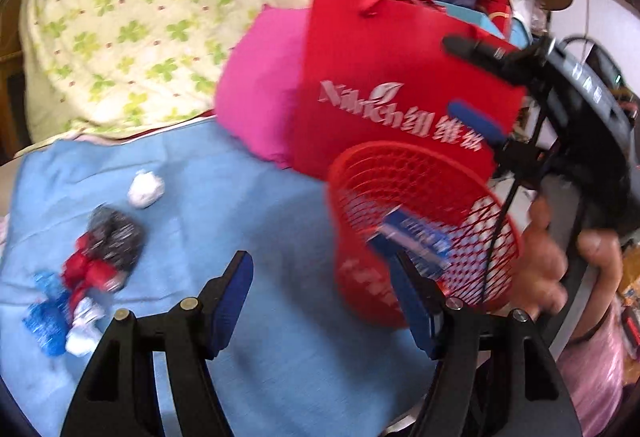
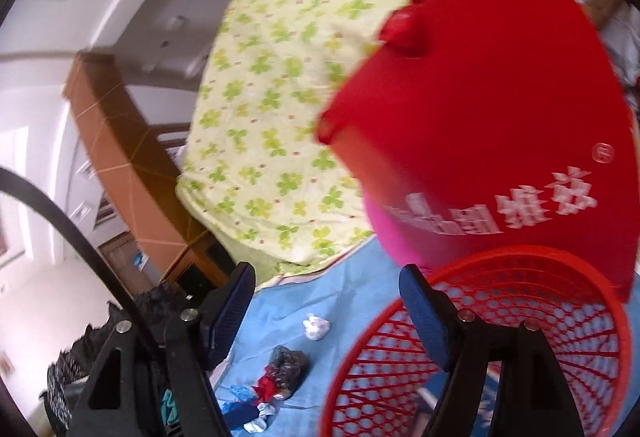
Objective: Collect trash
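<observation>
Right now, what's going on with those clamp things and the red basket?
A person holding a two-finger gripper in each hand is clearing trash off a bed's blue sheet into a red mesh basket. The left gripper stands open beside the basket, where a blue wrapper is at the basket's mouth. The right gripper is open too, at the basket's rim. A white paper wad and a pile of dark, red and blue wrappers still lie on the sheet.

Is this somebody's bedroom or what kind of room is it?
Probably a bedroom in a home. A clover-print quilt lies bunched on a bed covered by a blue sheet, with a wooden bed frame at the side. Bags and boxes are piled up beyond.
</observation>
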Demonstrator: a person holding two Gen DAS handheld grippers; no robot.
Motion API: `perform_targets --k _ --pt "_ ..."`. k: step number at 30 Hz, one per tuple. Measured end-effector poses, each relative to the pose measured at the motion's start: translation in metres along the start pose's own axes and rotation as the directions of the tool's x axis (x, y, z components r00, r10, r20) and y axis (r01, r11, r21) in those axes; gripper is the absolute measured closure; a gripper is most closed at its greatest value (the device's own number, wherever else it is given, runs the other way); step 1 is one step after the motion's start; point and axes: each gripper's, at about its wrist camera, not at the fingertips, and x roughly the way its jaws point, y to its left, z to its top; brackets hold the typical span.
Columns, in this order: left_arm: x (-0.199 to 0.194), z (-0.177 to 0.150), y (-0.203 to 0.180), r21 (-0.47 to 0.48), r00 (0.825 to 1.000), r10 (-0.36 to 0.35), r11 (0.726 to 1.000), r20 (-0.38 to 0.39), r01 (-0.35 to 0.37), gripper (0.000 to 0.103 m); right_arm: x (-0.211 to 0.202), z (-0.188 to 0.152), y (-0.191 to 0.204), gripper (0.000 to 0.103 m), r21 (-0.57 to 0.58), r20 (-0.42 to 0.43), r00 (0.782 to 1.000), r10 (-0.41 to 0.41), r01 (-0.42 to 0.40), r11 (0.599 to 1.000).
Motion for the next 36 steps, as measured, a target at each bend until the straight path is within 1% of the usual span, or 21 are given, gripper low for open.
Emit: perform_targets --k 3,5,6,8,9,12,13,14,16,17,20,23,24,26,29,31,32,34,36 --pt "-0.013 -0.018 0.025 -0.022 0.998 0.057 0.998 -0.015 -0.058 0.031 0.007 -0.007 0.019 0.025 -0.037 -0.006 0.998 0.055 -0.055 0.998" --pt "-0.025 -0.035 0.049 -0.053 0.994 0.105 0.993 -0.025 -0.107 0.032 0.015 -0.015 0.036 0.025 -0.069 -0.018 0.996 0.088 -0.089 0.994" --pt "-0.028 -0.038 0.058 -0.065 0.992 0.12 0.99 -0.03 -0.122 0.031 0.02 -0.019 0.043 0.025 -0.084 -0.028 0.994 0.103 -0.105 0.991" --pt "-0.042 -0.055 0.087 -0.113 0.984 0.172 0.978 -0.042 -0.176 0.031 0.028 -0.027 0.056 0.025 -0.108 -0.048 0.991 0.124 -0.128 0.986" --pt "-0.047 -0.061 0.095 -0.129 0.981 0.188 0.973 -0.044 -0.192 0.032 0.035 -0.033 0.064 0.025 -0.123 -0.067 0.988 0.137 -0.144 0.982" --pt "-0.064 -0.084 0.142 -0.226 0.964 0.257 0.937 -0.07 -0.266 0.032 0.053 -0.049 0.081 0.025 -0.147 -0.12 0.981 0.152 -0.169 0.975" --pt "-0.067 -0.089 0.153 -0.254 0.96 0.271 0.925 -0.076 -0.281 0.032 0.061 -0.055 0.086 0.025 -0.149 -0.143 0.978 0.152 -0.174 0.973" --pt "-0.073 -0.095 0.169 -0.294 0.955 0.286 0.908 -0.084 -0.298 0.032 0.068 -0.06 0.09 0.025 -0.15 -0.165 0.975 0.15 -0.175 0.973" --pt "-0.079 -0.102 0.189 -0.342 0.949 0.303 0.886 -0.086 -0.314 0.032 0.084 -0.072 0.095 0.025 -0.144 -0.212 0.967 0.138 -0.17 0.975" --pt "-0.082 -0.105 0.199 -0.36 0.945 0.315 0.875 -0.086 -0.325 0.032 0.09 -0.077 0.097 0.025 -0.138 -0.232 0.964 0.132 -0.167 0.976" --pt "-0.082 -0.109 0.222 -0.389 0.936 0.338 0.853 -0.094 -0.347 0.032 0.117 -0.094 0.101 0.025 -0.12 -0.306 0.947 0.096 -0.138 0.983" --pt "-0.072 -0.108 0.237 -0.39 0.934 0.339 0.85 -0.11 -0.354 0.032 0.144 -0.11 0.099 0.025 -0.089 -0.381 0.922 0.069 -0.111 0.99" --pt "-0.067 -0.107 0.241 -0.384 0.934 0.34 0.852 -0.113 -0.356 0.032 0.151 -0.113 0.098 0.025 -0.083 -0.395 0.917 0.06 -0.1 0.992" --pt "-0.057 -0.106 0.25 -0.372 0.934 0.336 0.857 -0.122 -0.356 0.032 0.171 -0.121 0.094 0.025 -0.069 -0.433 0.9 0.045 -0.082 0.994" --pt "-0.042 -0.104 0.263 -0.368 0.939 0.314 0.864 -0.138 -0.343 0.032 0.201 -0.132 0.09 0.025 -0.077 -0.481 0.876 0.011 -0.055 0.996" --pt "-0.035 -0.105 0.271 -0.371 0.944 0.294 0.868 -0.15 -0.33 0.032 0.226 -0.141 0.086 0.025 -0.101 -0.52 0.854 -0.017 -0.041 0.994" --pt "-0.03 -0.104 0.275 -0.373 0.946 0.284 0.869 -0.158 -0.323 0.032 0.233 -0.145 0.086 0.025 -0.105 -0.532 0.847 -0.023 -0.039 0.994" --pt "-0.022 -0.102 0.281 -0.379 0.951 0.264 0.873 -0.162 -0.307 0.032 0.255 -0.155 0.08 0.025 -0.101 -0.57 0.821 -0.037 -0.026 0.995" --pt "-0.016 -0.098 0.285 -0.377 0.956 0.248 0.879 -0.157 -0.29 0.032 0.272 -0.162 0.079 0.026 -0.114 -0.589 0.807 -0.052 -0.02 0.993"
